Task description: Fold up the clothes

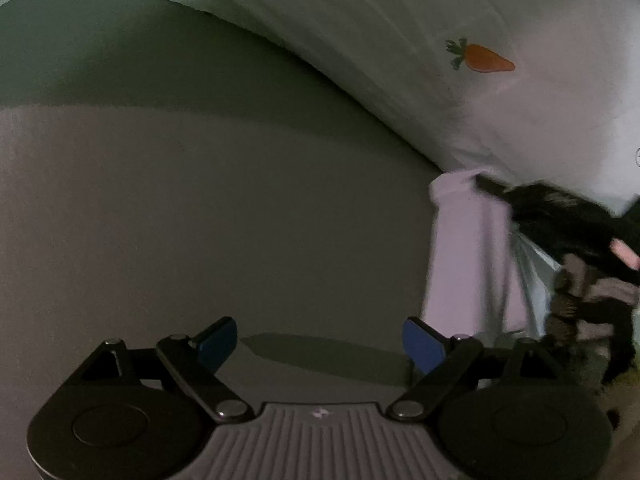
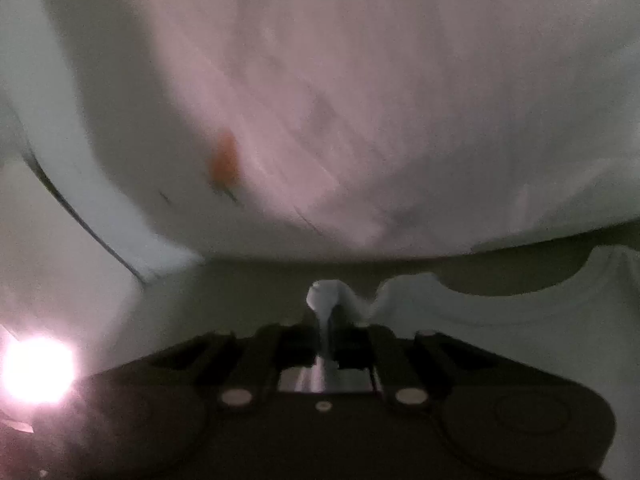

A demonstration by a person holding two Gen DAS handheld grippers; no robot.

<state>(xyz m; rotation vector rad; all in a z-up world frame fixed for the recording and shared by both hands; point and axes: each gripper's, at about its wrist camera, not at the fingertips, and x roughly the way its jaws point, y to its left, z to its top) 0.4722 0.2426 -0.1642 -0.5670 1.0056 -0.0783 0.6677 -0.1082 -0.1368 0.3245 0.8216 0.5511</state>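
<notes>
A white garment (image 1: 500,92) with a printed orange carrot (image 1: 486,58) lies across the upper right of the left wrist view on a grey surface (image 1: 200,208). My left gripper (image 1: 320,346) is open and empty over the grey surface, its blue pads (image 1: 422,344) apart. At the right, my right gripper (image 1: 560,220) shows blurred, pinching a fold of the white cloth (image 1: 464,248). In the right wrist view my right gripper (image 2: 326,320) is shut on a bunched edge of the garment (image 2: 328,296), which fills the upper view (image 2: 320,100), blurred, with the carrot (image 2: 224,162).
The person's hand and patterned sleeve (image 1: 592,304) are at the right edge of the left wrist view. A bright light spot (image 2: 36,370) glares at the lower left of the right wrist view. A dark edge line (image 2: 80,220) runs along the left.
</notes>
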